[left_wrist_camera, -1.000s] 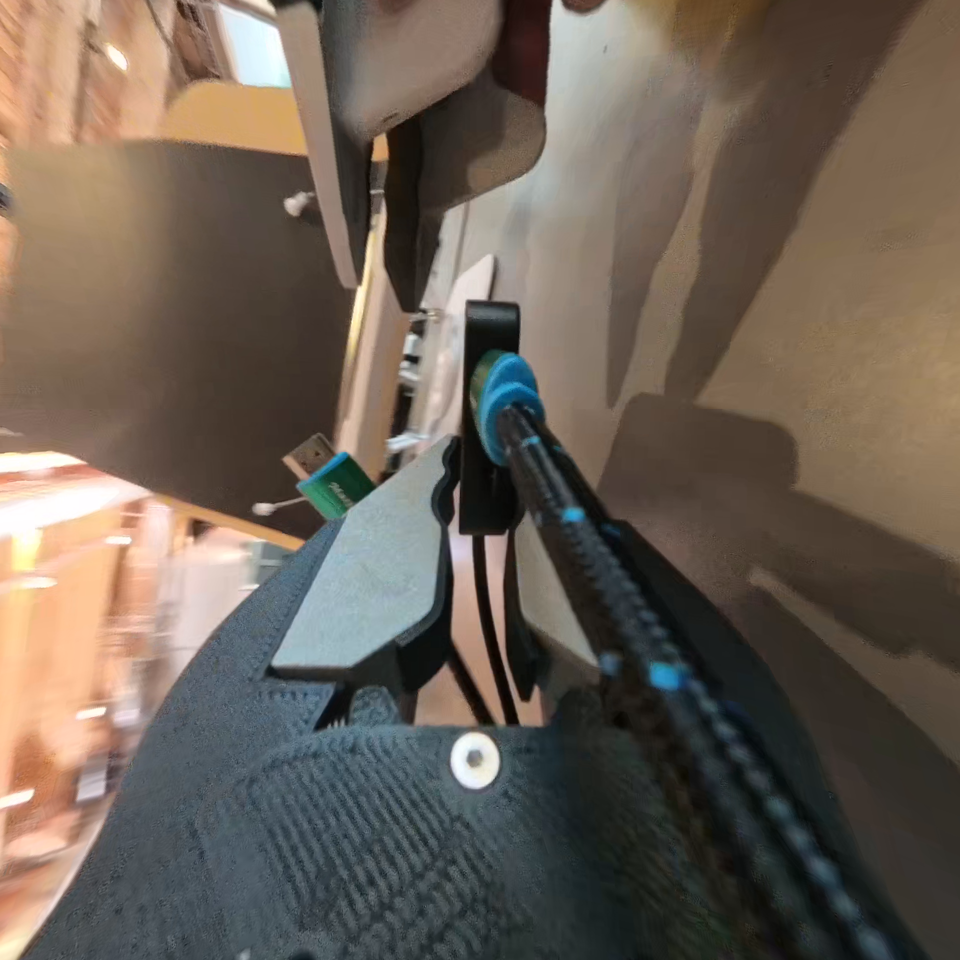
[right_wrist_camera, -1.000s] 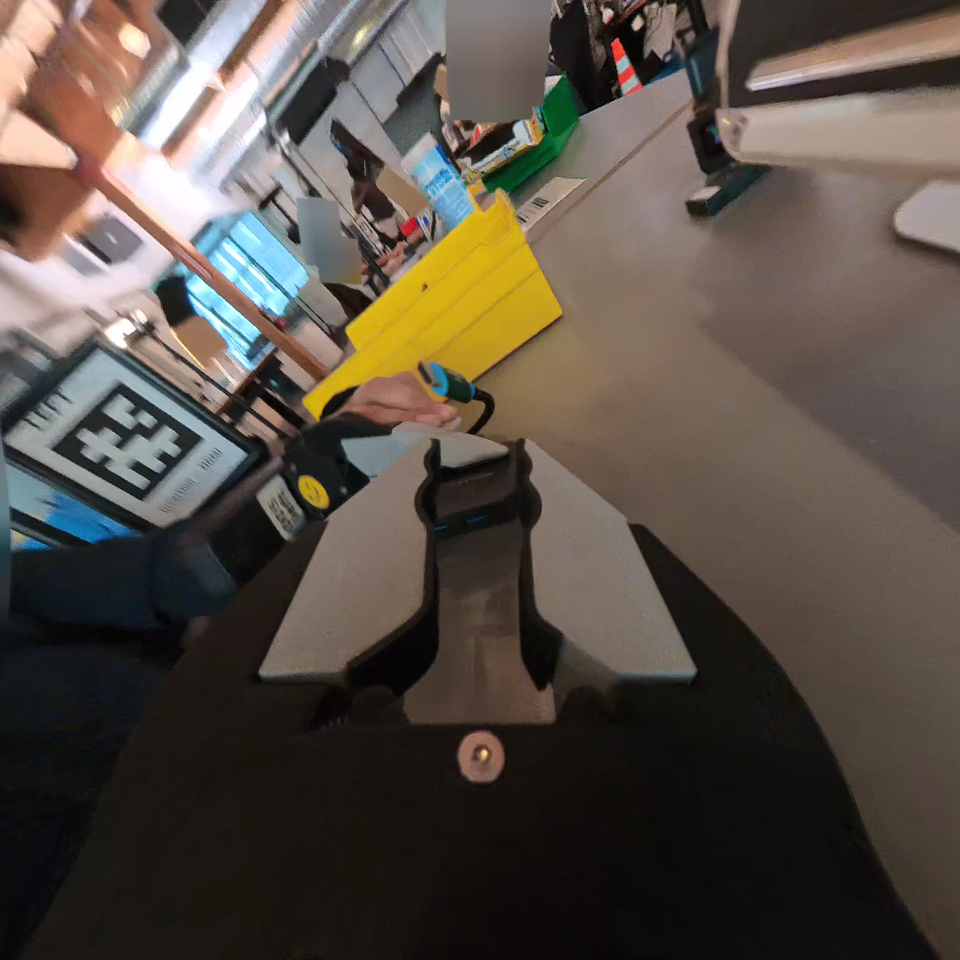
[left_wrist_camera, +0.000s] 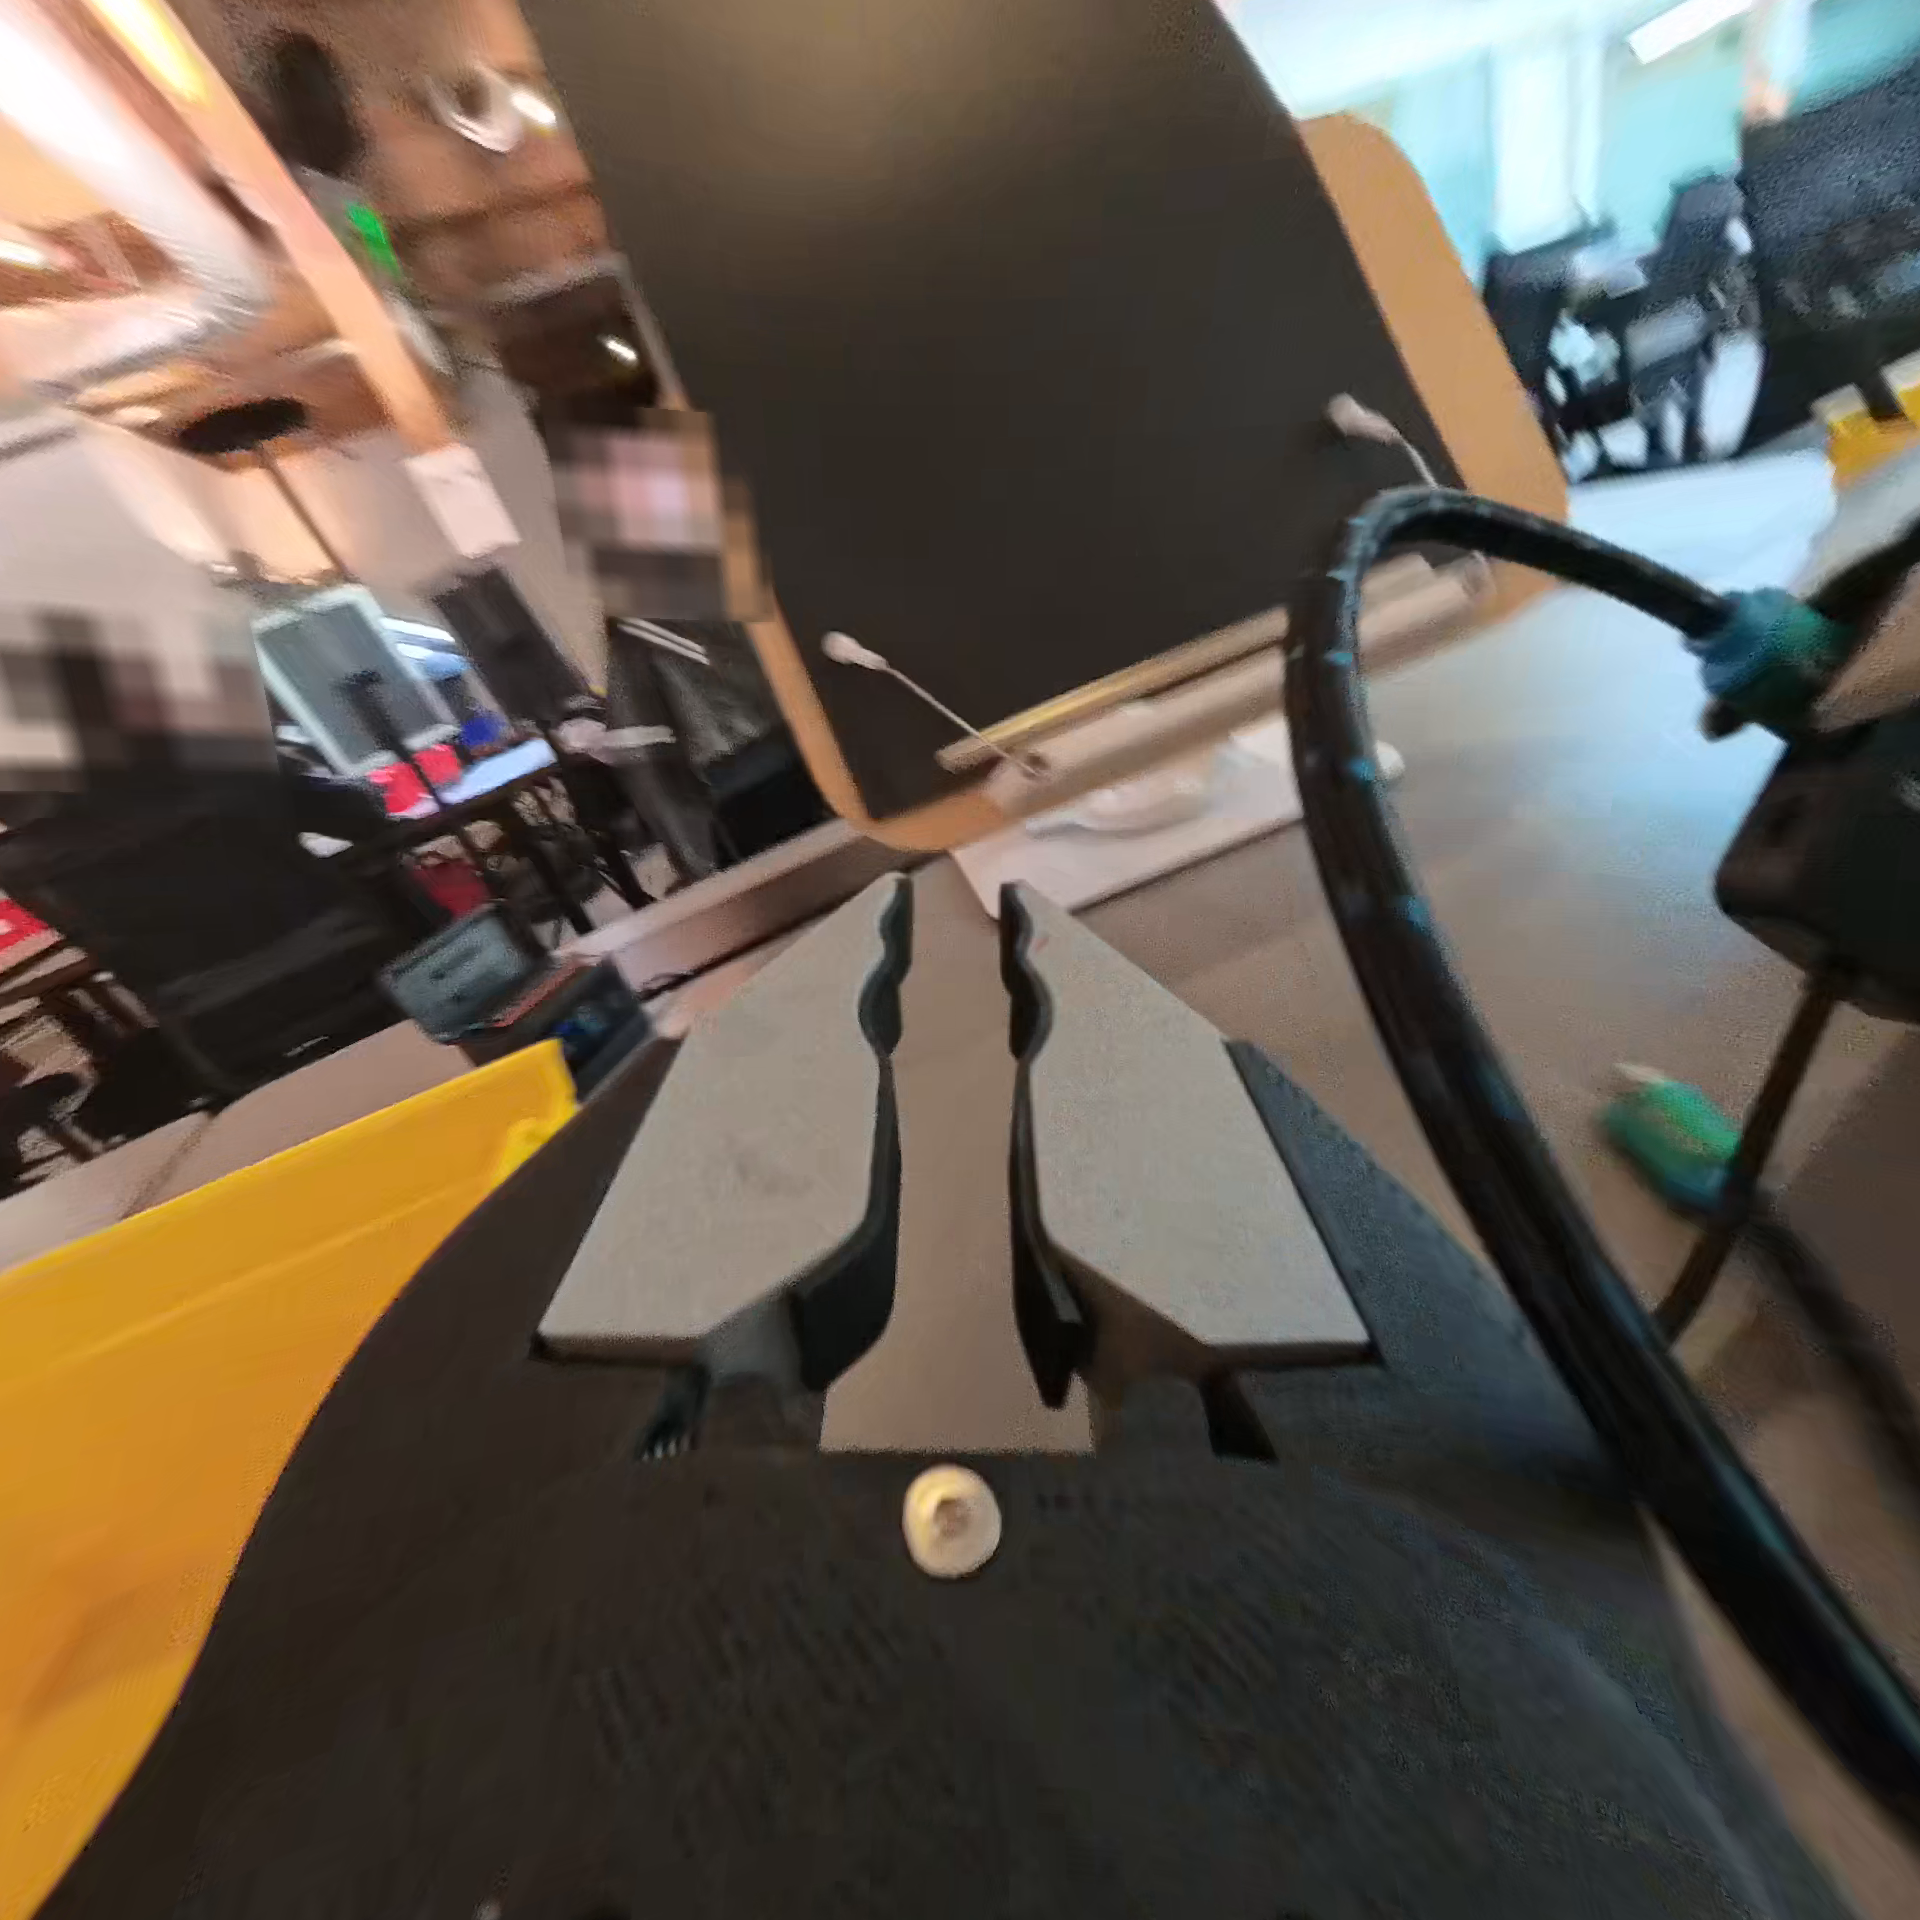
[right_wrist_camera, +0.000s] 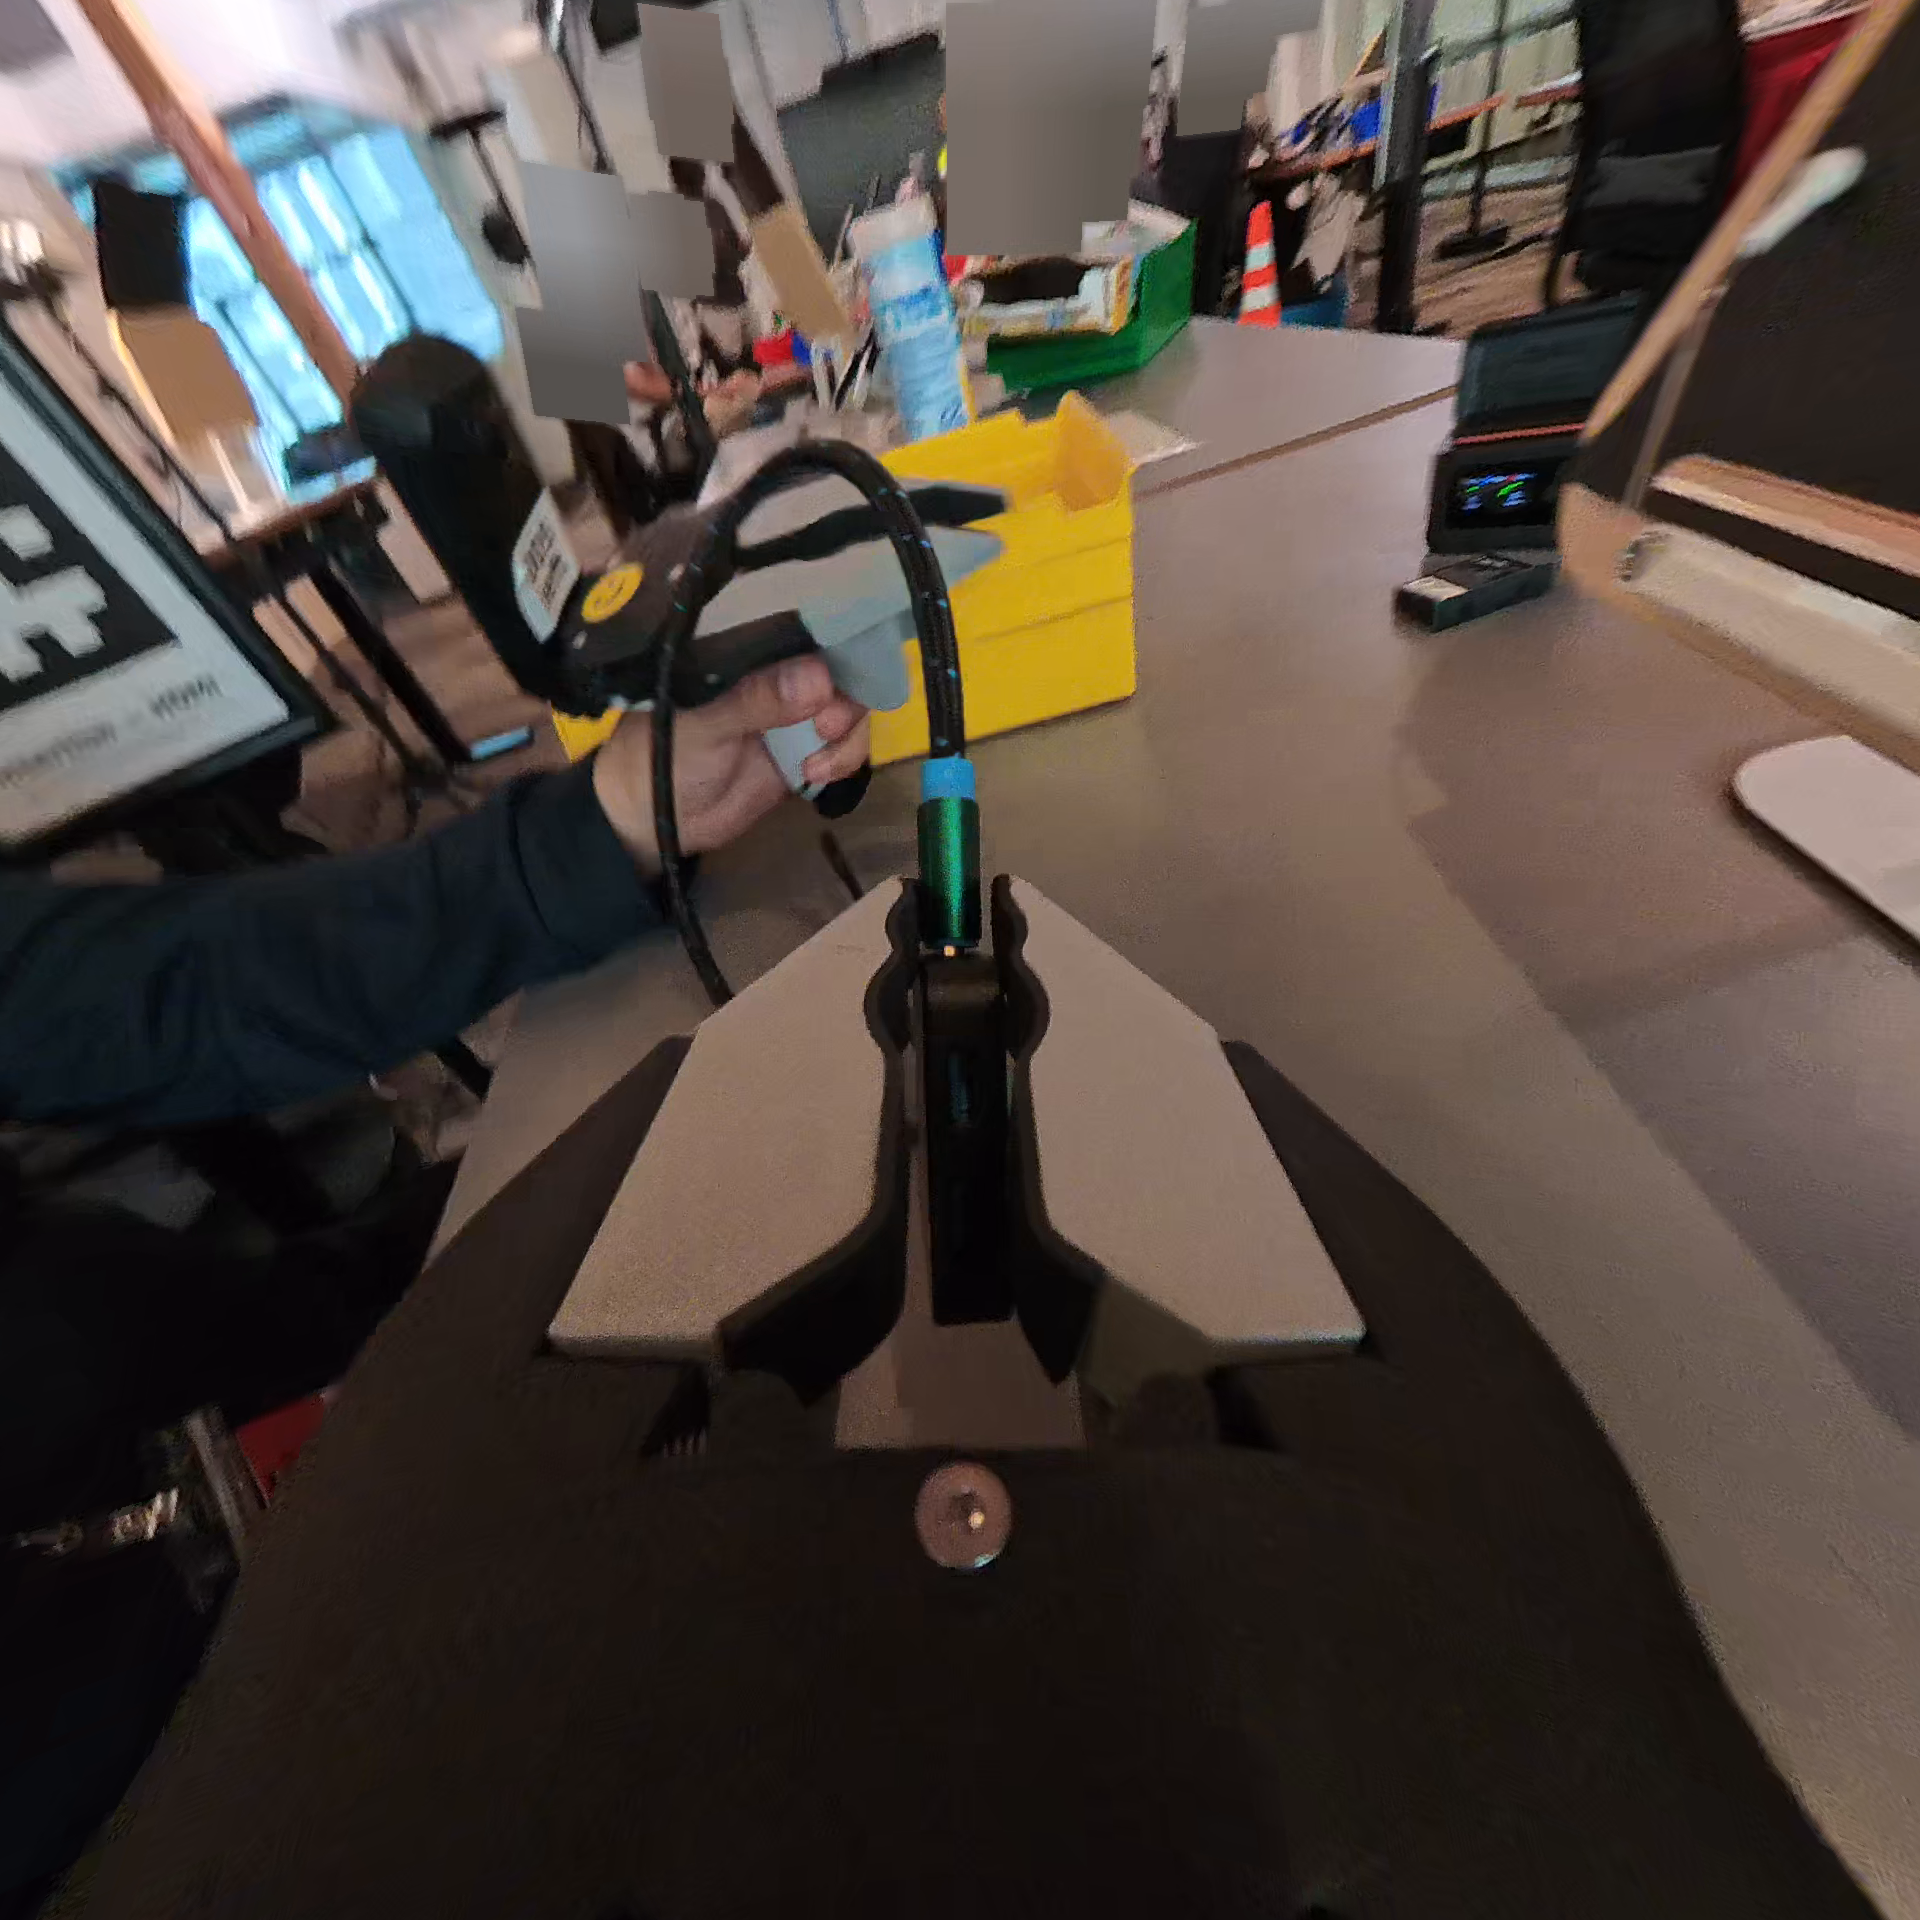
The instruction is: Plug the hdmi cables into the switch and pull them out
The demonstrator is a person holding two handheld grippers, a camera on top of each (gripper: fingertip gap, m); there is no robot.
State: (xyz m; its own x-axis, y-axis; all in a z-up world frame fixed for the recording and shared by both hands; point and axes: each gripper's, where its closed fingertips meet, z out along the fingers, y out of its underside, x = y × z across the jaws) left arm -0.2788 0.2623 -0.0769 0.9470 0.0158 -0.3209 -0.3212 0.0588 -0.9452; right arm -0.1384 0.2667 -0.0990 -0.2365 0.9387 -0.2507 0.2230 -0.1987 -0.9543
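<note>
Two grippers work above a grey table (right_wrist_camera: 1351,935): the right gripper (right_wrist_camera: 956,909) clamps the black switch (right_wrist_camera: 966,1143) with a green-plugged HDMI cable (right_wrist_camera: 948,852) inserted, while the left gripper (left_wrist_camera: 951,904) stands parted, empty.

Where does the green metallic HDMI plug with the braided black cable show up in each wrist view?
Left wrist view: green metallic HDMI plug at far right edge, in the distant right gripper.
Right wrist view: plug at centre, seated in the black switch.
Shared landmark: yellow plastic bin.

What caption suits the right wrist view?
Right gripper clamps the black switch, a green HDMI plug seated in it.
</note>
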